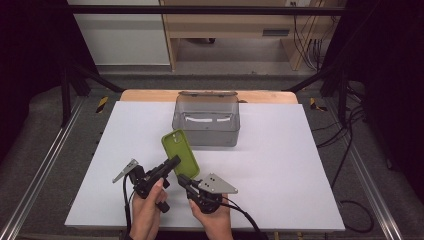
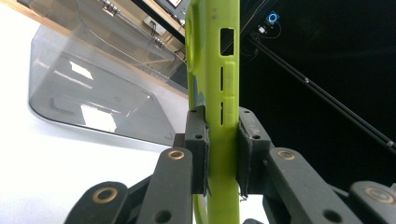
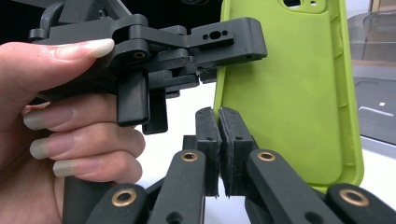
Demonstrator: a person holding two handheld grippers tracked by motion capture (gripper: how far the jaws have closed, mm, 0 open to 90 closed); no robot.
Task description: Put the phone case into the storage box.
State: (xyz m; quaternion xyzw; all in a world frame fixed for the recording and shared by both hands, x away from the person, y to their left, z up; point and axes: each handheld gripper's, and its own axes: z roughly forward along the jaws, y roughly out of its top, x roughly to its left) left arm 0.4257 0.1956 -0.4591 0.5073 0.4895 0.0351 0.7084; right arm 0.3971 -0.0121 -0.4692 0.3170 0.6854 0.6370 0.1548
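Phone case (image 1: 180, 152), lime green with a camera cutout, stands tilted at the high view's centre, above the white worktop (image 1: 280, 165). Left hand-held gripper (image 2: 223, 149) clamps its slotted edge. Right hand-held gripper (image 3: 218, 149) is closed on nothing, beside the case.

White table top (image 1: 280, 165), pale wooden edge showing along the far side, grey see-through plastic box (image 1: 207, 121) standing on it near the middle of the far edge, lid raised behind.
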